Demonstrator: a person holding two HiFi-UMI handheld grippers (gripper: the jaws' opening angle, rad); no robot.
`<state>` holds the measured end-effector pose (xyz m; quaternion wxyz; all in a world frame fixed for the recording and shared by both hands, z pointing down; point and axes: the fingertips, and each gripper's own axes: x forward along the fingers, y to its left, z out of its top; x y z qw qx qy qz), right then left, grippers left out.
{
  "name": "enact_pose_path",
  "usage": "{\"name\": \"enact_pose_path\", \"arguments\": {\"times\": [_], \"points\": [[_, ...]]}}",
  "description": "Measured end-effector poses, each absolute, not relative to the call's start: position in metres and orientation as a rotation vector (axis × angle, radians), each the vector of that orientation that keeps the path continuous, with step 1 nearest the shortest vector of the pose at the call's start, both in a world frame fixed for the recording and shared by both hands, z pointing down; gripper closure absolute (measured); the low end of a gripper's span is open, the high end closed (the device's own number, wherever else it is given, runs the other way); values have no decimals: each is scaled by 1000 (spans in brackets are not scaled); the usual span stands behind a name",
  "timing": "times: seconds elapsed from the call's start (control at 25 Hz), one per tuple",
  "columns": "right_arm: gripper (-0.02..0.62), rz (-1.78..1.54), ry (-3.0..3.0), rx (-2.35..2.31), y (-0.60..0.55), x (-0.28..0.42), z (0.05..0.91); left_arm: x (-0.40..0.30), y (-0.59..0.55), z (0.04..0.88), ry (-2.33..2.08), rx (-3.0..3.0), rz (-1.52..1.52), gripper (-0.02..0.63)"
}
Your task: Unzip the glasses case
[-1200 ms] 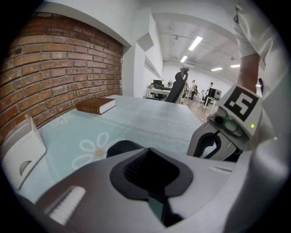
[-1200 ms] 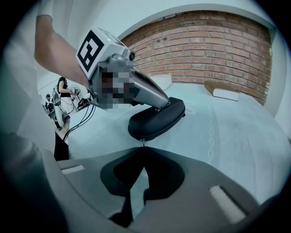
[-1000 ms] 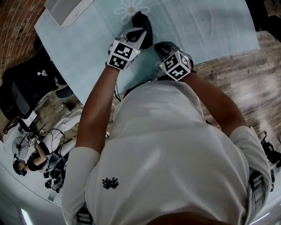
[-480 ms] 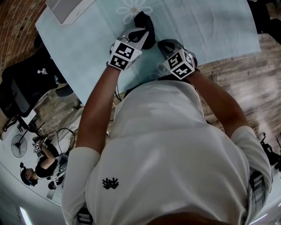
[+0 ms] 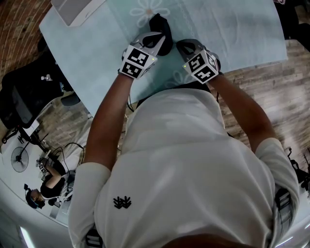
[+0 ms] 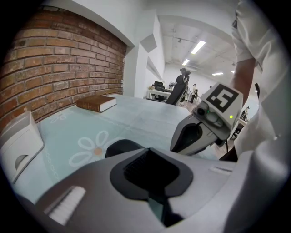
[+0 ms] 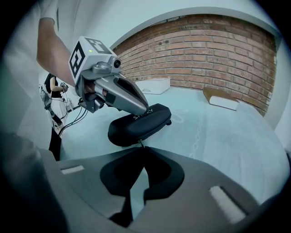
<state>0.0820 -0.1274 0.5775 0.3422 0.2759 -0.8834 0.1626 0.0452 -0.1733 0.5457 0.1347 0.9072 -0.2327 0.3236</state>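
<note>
The case (image 7: 136,125), black and rounded, is laid on the bench (image 5: 232,29), which is covered by a pale teal cloth. It is found directly ahead of the right tool (image 7: 141,148) and under the front of the left tool (image 6: 148,149).

The tips of the right tool are closed, and the small zip pull (image 7: 141,143) at the near edge of the case is pinched between them. A thin wedge of cloth is seen through the gap behind the tips.

The jaws of the left tool are seen together, with nothing held between them. In the right gripper view they are laid along the top of the case, touching it. Lettering on the case lid is partly covered there and cannot be read.

Both tools are held near each other at the near edge of the bench, the left tool lying ahead and to the left of the right one.

A printed flower (image 6: 93,149) is seen on the cloth, ahead and left of the left tool, just beside the case. A white box (image 5: 72,9) is placed well to the left of the left tool, at a corner of the bench. A book (image 7: 220,98) is laid flat well ahead of the right tool, to its right, close to a brick wall (image 7: 204,45).
</note>
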Motion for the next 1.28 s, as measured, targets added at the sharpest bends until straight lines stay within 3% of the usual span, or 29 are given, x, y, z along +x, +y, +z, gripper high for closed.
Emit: {"name": "enact_pose_path", "arguments": {"times": [1.28], "points": [[595,347,-2336,623,-203,81,570,43,-176,540,-699,2575,881,554]]}}
